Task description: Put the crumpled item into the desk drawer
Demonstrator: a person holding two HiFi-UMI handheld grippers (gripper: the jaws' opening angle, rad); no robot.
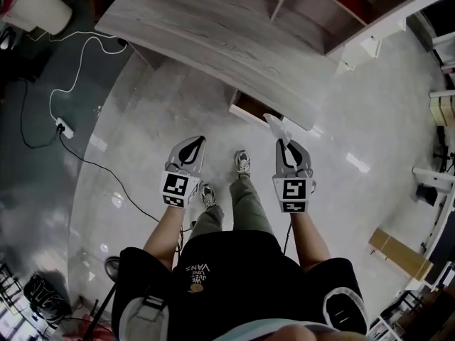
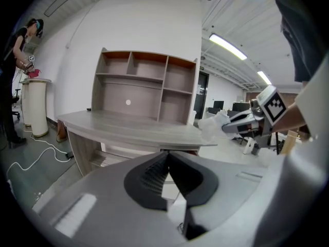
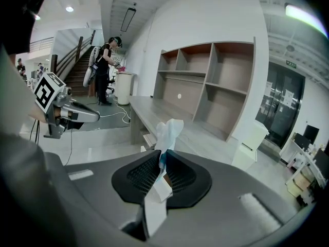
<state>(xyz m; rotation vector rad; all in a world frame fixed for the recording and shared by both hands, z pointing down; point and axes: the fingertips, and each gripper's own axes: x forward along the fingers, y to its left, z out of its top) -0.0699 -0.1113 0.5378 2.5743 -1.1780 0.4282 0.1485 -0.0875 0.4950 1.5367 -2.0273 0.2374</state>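
Observation:
The crumpled item [image 1: 276, 126] is a white wad of paper sticking out past the tips of my right gripper [image 1: 285, 143], which is shut on it. In the right gripper view the crumpled item [image 3: 169, 131] rises from between the closed pads of the right gripper [image 3: 162, 156]. The grey wooden desk [image 1: 213, 34] lies ahead, with its open drawer [image 1: 250, 109] just beyond the paper. My left gripper [image 1: 195, 141] is shut and empty, level with the right one over the floor. The left gripper view shows the left gripper [image 2: 167, 155] closed, with the right gripper [image 2: 241, 125] and its paper [image 2: 212, 126] beside the desk edge.
A shelf unit [image 1: 334, 6] stands on the desk's far side. A white cable [image 1: 71, 77] and power strip [image 1: 64, 128] lie on the floor at the left, near a white cylinder bin [image 1: 35, 6]. My feet [image 1: 243, 163] stand before the drawer. A person [image 3: 105, 68] stands far off.

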